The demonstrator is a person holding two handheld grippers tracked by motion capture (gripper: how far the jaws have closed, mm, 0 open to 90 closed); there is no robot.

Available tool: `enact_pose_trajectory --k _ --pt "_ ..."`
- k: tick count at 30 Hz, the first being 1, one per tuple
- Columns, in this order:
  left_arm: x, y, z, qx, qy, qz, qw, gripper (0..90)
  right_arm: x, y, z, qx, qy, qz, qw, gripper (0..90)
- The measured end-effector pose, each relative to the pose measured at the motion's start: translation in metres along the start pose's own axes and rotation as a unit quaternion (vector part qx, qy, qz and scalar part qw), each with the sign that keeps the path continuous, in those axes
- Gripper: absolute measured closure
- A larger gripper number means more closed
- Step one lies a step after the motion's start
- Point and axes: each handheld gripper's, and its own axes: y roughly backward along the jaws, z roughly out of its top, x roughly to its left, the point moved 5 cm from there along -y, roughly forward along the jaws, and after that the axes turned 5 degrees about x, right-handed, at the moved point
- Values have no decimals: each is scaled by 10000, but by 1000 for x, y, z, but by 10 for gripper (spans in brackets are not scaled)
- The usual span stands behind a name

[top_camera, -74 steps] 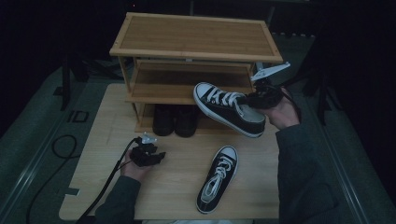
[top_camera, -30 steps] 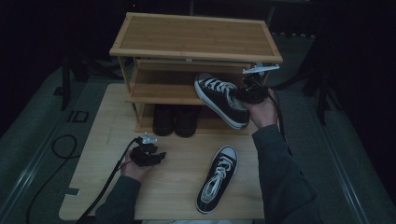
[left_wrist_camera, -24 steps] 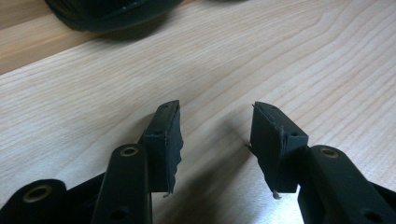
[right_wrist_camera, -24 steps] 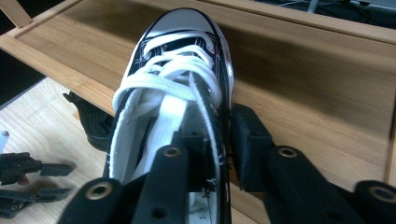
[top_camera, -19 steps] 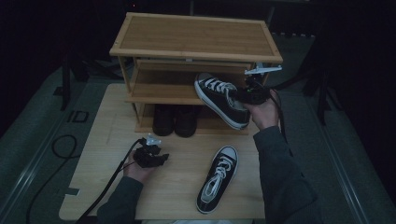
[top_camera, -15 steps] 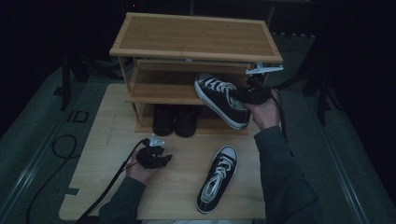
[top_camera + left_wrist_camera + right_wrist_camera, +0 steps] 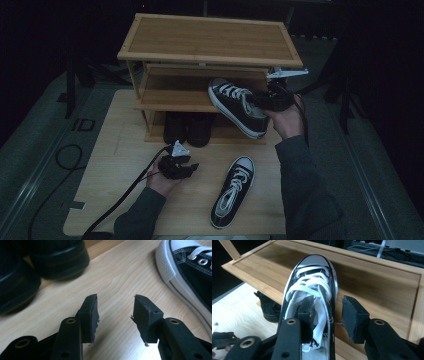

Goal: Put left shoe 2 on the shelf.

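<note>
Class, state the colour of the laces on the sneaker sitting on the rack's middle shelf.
White laces on the black sneaker; the right gripper view shows them best.

The person's right forearm comes in from the bottom right of the high view, bent at the elbow, and the right hand (image 7: 286,119) is raised, holding the right gripper (image 7: 264,99) level and pointed toward the left of that view. Its jaws have just been opening: in the right gripper view they stand apart (one jaw inside the sneaker (image 7: 312,302), the other outside it), and the outer pad is clear of the wall. The left hand (image 7: 164,180) stays low, palm up under the left gripper (image 7: 115,312). Its jaws are parted, with nothing between them.
</note>
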Motion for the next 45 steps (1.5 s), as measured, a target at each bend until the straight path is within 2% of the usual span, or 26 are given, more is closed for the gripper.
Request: enact_pose_trajectory --k 8,10,11,15,18,22,24,34,38,40,43,45 --pt "-13 -8 23 -243 -107 -161 9995 576 1 6 1 -32 80 26 10000 611" --pt "-15 -10 28 -312 -94 -191 9993 590 2 8 1 -50 88 22 9999 611" --pt "-16 -11 32 -404 -20 -241 9989 597 2 9 1 -57 96 25 9999 612" --pt "-15 -16 38 -378 14 -237 9990 630 1 14 1 -82 130 24 9999 614" --pt "-16 -20 42 -468 64 -350 9983 649 0 16 2 -92 129 40 9999 628" --pt "-17 -30 46 -335 -104 -307 9989 671 -1 18 2 -69 137 28 9999 647" --pt "-19 -33 49 -360 -125 -363 9986 676 -1 19 1 -44 155 39 9999 660" --pt "-11 -47 65 -336 -62 -242 9991 708 -7 28 1 -98 167 13 9998 713" --pt "-10 -57 75 -287 -115 -189 9993 727 -14 36 -1 -171 119 -47 9998 728" --pt "-11 -63 80 -206 -207 -78 9995 743 -17 39 -2 -193 114 -70 9997 731" --pt "-11 -72 87 -236 -117 -32 9996 772 -22 42 -5 -207 49 -108 9997 733" --pt "-7 -78 90 -293 101 -12 9995 812 -25 43 -8 -201 40 -134 9997 741"
